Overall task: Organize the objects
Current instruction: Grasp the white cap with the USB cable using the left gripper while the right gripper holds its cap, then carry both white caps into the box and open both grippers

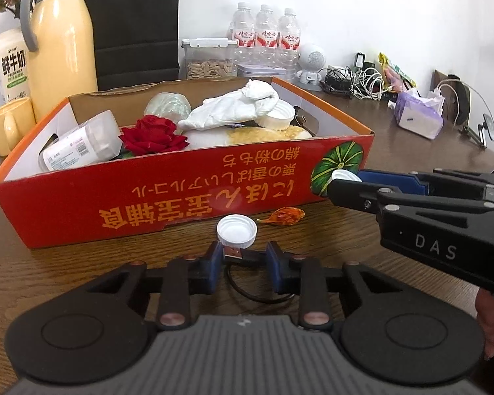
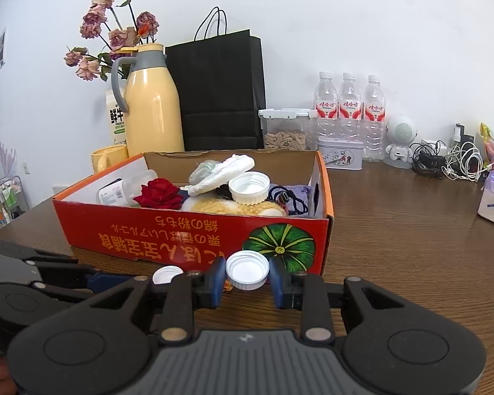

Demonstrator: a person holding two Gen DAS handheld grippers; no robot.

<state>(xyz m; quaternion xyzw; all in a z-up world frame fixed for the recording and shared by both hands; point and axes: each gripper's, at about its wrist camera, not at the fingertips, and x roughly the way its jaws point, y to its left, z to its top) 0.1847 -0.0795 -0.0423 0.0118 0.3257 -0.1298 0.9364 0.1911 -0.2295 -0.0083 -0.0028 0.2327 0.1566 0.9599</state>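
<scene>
Between my right jaws, just in front of the red box's (image 2: 194,230) pumpkin-printed front wall, sits a white bottle cap (image 2: 247,271), hollow side up; my right gripper (image 2: 247,284) has its pads at either side of it, and whether they truly pinch it or only bracket it I cannot tell for sure, though the cap looks carried off the desk (image 2: 411,247). My left gripper (image 1: 243,260) stands with jaws apart over a small USB plug (image 1: 232,252) and its dark cable, which lie between the pads untouched, while a second white cap (image 1: 237,229) rests on the desk just beyond them, near an amber candy wrapper (image 1: 283,216). I judge the step in hand to be carrying loose caps into the box: next, the right side should rise over the front wall and let go above the heap. By my count there are three white caps in all, one in my right jaws, one on the desk, one larger already in the box (image 2: 249,187); one red rose (image 2: 161,194); one box; three water bottles (image 2: 349,112) at the far edge.
</scene>
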